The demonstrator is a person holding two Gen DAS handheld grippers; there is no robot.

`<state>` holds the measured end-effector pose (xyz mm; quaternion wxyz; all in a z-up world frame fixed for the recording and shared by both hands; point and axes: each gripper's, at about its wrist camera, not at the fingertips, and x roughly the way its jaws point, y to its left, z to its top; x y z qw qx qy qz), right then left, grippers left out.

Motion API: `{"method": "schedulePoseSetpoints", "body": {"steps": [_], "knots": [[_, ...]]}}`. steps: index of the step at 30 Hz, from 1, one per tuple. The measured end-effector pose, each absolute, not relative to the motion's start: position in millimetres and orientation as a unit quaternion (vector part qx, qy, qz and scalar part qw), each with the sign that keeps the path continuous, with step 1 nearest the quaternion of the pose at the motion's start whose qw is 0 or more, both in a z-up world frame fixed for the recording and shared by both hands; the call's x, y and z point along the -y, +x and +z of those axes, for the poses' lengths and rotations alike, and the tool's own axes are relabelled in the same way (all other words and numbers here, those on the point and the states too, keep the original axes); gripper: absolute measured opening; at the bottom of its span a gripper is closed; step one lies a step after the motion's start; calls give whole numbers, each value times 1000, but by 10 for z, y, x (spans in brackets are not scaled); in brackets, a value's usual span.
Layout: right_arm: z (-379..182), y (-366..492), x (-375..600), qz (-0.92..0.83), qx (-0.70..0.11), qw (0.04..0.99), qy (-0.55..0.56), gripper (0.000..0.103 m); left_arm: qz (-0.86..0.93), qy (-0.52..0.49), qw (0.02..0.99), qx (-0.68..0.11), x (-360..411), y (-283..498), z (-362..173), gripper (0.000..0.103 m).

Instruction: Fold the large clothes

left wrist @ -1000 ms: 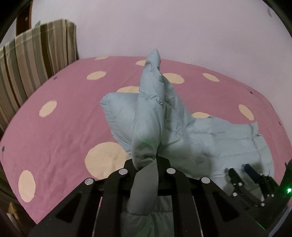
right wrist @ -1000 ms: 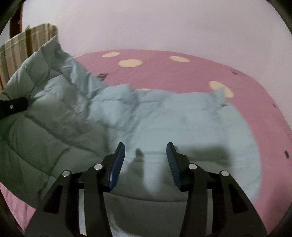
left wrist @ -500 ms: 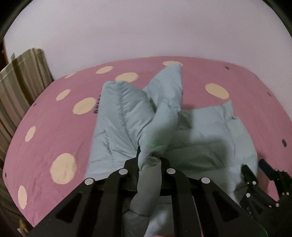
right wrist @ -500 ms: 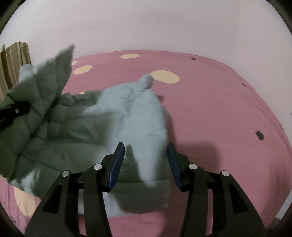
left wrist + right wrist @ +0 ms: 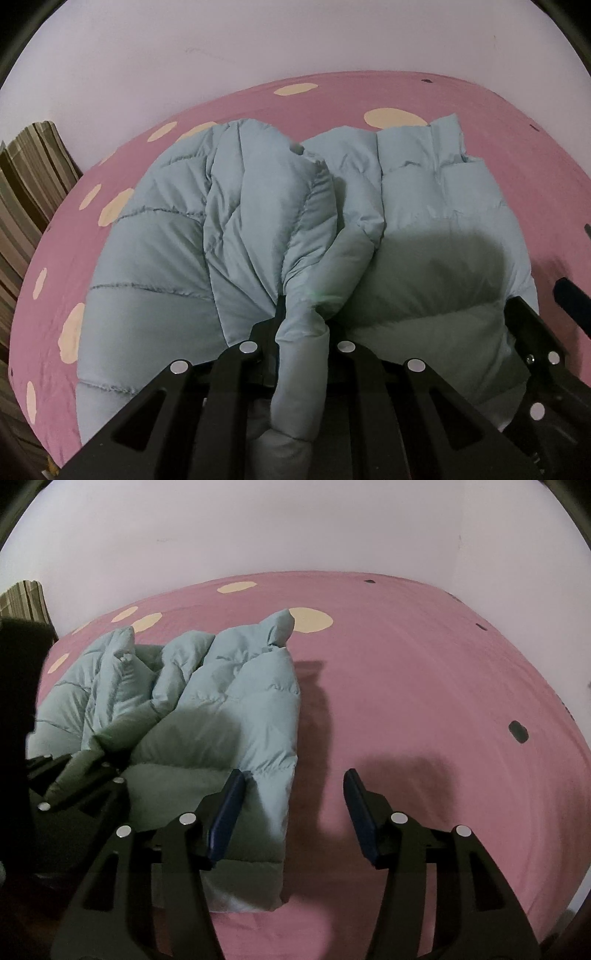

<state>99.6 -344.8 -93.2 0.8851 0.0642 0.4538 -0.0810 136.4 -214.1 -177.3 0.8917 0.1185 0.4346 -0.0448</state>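
The left gripper (image 5: 301, 332), held low over a pink bedsheet with cream polka dots (image 5: 122, 158), is clamped on a bunched fold of a pale blue quilted puffer jacket (image 5: 424, 229), the fabric squeezed between its black fingers and trailing back toward the camera. The jacket lies heaped on the sheet, its left part doubled over toward the middle, stitched channels fanning out from the pinch point. The right gripper (image 5: 293, 812) hovers above the jacket's right edge with its blue-padded fingers (image 5: 225, 816) spread apart and nothing between them; the left pad sits over the jacket's lower corner, the right pad over bare sheet. The right wrist view alone shows the jacket's straight right edge (image 5: 291, 746), the wide stretch of sheet beyond it and the left tool (image 5: 81, 786) biting the cloth from the side. The left wrist view alone shows the quilting close up, and a striped brown-and-cream cushion (image 5: 26, 206) at the bed's left margin.
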Motion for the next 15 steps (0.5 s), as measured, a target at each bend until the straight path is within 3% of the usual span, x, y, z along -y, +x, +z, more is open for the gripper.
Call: {"method": "schedulePoseSetpoints", "body": {"steps": [3,10,15], "knots": [[-915,984,3412,-84,-452,886,58,55,-52,105,893,-434,2075,1321,-1711,12],[-815,947,3337,-95,-446,889,47,56,-75,93,900,-420,2076,1097,-1485,36],[-722,887,3318,-103,-441,891,44,56,-102,73,913,-387,1957,790,-1160,45]]}}
